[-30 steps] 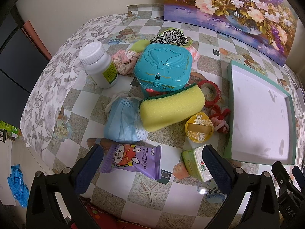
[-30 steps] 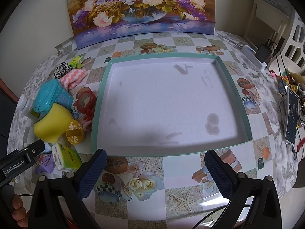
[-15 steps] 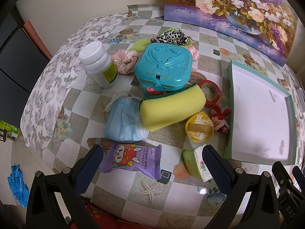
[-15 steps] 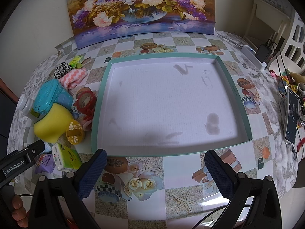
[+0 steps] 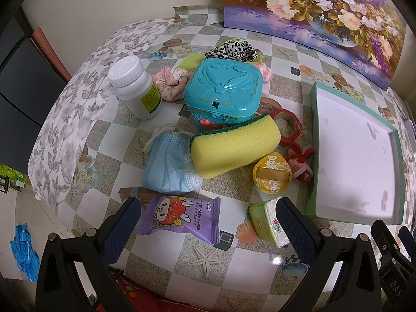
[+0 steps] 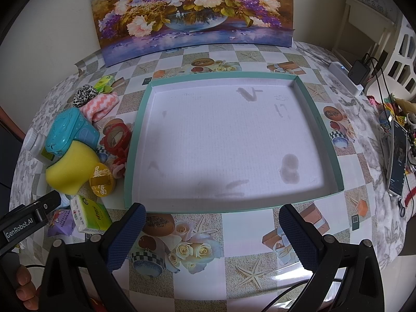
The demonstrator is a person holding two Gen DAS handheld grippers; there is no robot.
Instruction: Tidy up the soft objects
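Nothing sorted yet: left gripper (image 5: 208,215) and right gripper (image 6: 212,222) both hang wide open, empty. Soft stuff like the sponge (image 5: 235,147) sits left of the empty tray (image 6: 260,140); next, grab one.

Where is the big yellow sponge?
In the left wrist view the yellow sponge lies mid-table, leaning on the teal box, with the blue face mask at its left end.

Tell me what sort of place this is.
Probably a home, at a living or dining table: a patterned vinyl tablecloth, a flower painting propped against the wall, and household clutter such as a sponge and face mask.
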